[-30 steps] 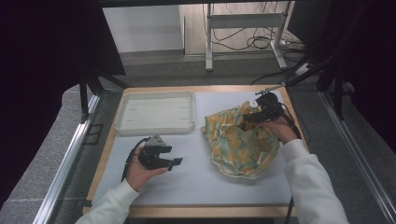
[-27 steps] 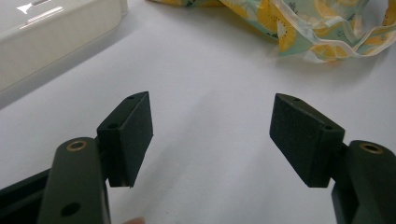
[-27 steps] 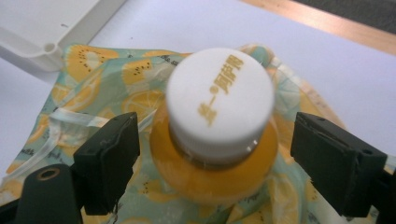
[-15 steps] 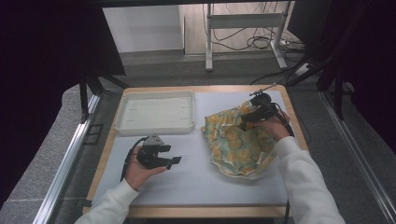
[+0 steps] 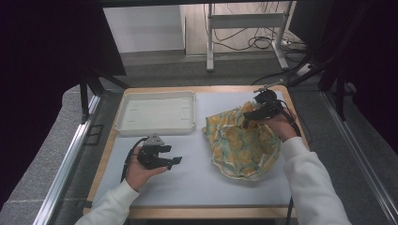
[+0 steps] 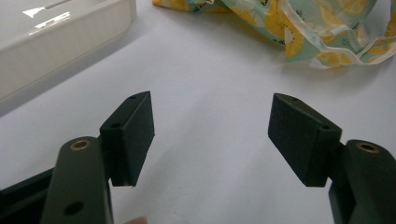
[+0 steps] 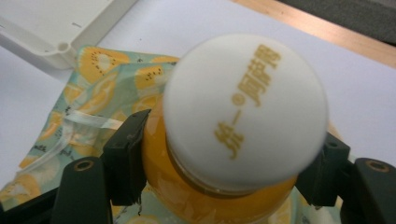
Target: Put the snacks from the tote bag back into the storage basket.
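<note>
Fingers (image 7: 128,154) clamped around orange bottle (image 7: 196,196), bag (image 5: 244,145) near mat edge.

High view: fixed above the near edge of the table (image 5: 197,187), looking forward and down; whole tabletop in frame, floor and cables past the far edge.

Left gripper (image 6: 210,135) view: rides low over the mat, close, looking along its jaws toward the far right. Catches the tray (image 6: 56,42) wall at left and the near edge of the patterned bag (image 6: 303,28).

Right gripper (image 7: 224,172) view: very close, looking down over a bottle (image 7: 245,121) cap, probably toward the far left; tray corner (image 7: 60,46) and bag behind.

Shared by all three: tray, bag, white mat.
</note>
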